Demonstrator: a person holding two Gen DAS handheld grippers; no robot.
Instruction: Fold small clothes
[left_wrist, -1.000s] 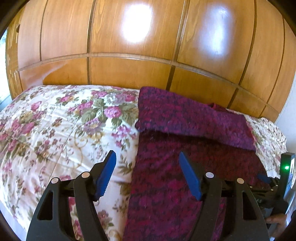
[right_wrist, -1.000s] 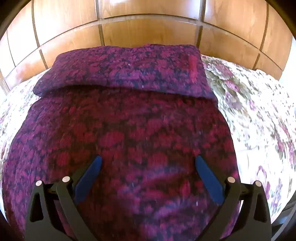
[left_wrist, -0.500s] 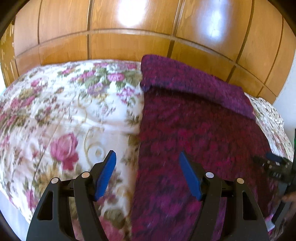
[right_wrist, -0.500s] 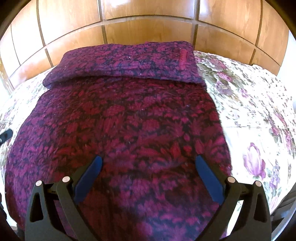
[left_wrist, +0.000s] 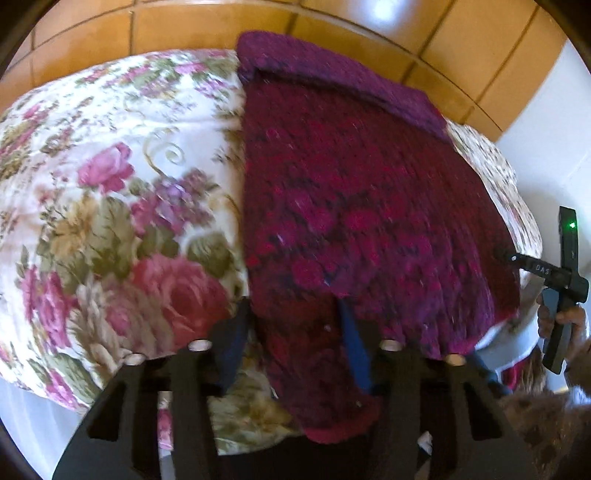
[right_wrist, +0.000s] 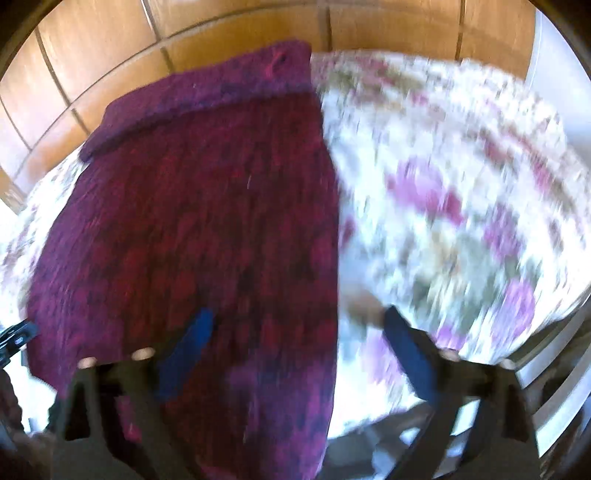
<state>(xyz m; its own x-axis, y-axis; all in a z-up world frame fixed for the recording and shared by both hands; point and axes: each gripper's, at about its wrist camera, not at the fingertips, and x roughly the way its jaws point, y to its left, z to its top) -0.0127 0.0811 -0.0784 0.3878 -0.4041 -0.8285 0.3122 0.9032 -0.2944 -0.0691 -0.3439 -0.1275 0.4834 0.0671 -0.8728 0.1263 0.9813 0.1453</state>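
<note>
A dark red and purple knitted garment (left_wrist: 354, 206) lies flat on the floral bedspread (left_wrist: 110, 184), its far end folded over near the headboard. My left gripper (left_wrist: 291, 339) is open at the garment's near left corner, with the near hem draped between its blue fingers (left_wrist: 352, 343). The right wrist view is blurred. In it the garment (right_wrist: 207, 221) fills the left half, and my right gripper (right_wrist: 299, 354) is open over its near right edge. The right gripper also shows in the left wrist view (left_wrist: 554, 280) at the garment's right side.
A wooden panelled headboard (left_wrist: 369, 22) stands behind the bed. A white wall (left_wrist: 554, 92) is at the right. The bed's near edge drops away under both grippers. The floral bedspread (right_wrist: 461, 206) spreads right of the garment.
Both grippers have pulled back toward the bed's near edge and dropped lower. The garment's near hem now lies between the left gripper's fingers. The right gripper has shifted toward the garment's right edge.
</note>
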